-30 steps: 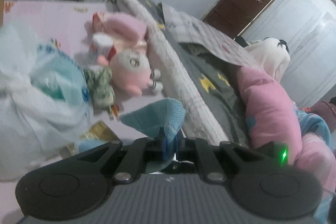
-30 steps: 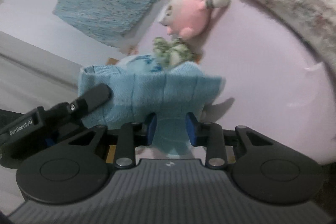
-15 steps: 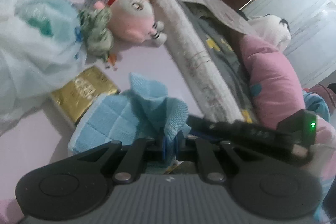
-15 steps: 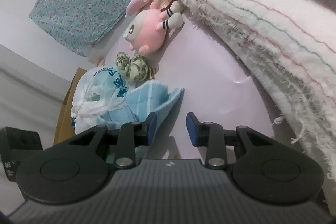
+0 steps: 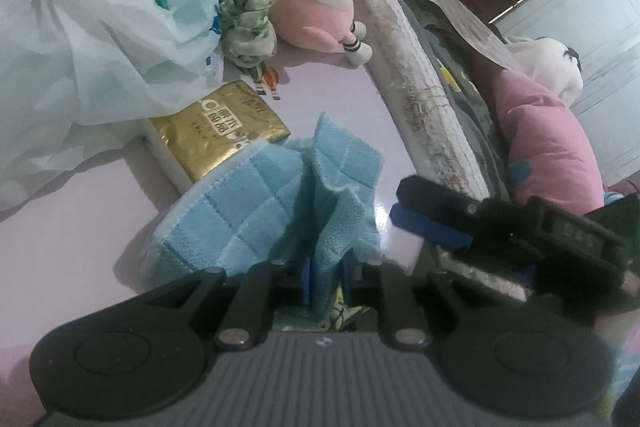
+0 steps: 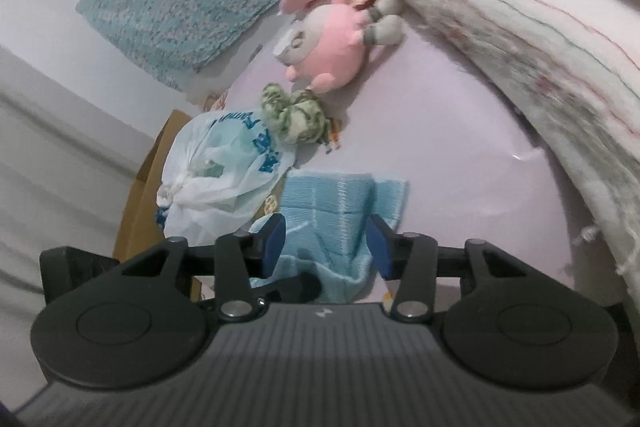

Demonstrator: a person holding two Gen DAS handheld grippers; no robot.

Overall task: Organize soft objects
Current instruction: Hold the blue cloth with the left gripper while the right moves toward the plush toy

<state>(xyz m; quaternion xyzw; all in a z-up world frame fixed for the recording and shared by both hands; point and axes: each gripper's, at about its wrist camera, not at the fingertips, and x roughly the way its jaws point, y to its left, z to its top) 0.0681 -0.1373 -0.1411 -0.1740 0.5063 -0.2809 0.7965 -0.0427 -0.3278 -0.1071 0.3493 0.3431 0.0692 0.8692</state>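
Left tongs [image 5: 325,281]: clamped on a fold of the blue cloth [image 5: 256,211]
Right tongs [image 6: 326,247]: apart, holding nothing, just above the cloth [image 6: 340,203]
Cloth: bunched on the pink bed sheet [image 5: 72,227], touching the gold tissue pack [image 5: 218,133]
Far side: pink plush toy [image 5: 316,9], green scrunchie [image 5: 248,23], white plastic bag [image 5: 92,27]

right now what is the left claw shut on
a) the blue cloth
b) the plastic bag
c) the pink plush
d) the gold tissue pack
a: the left claw is shut on a fold of the blue cloth, while the right claw is open over it.
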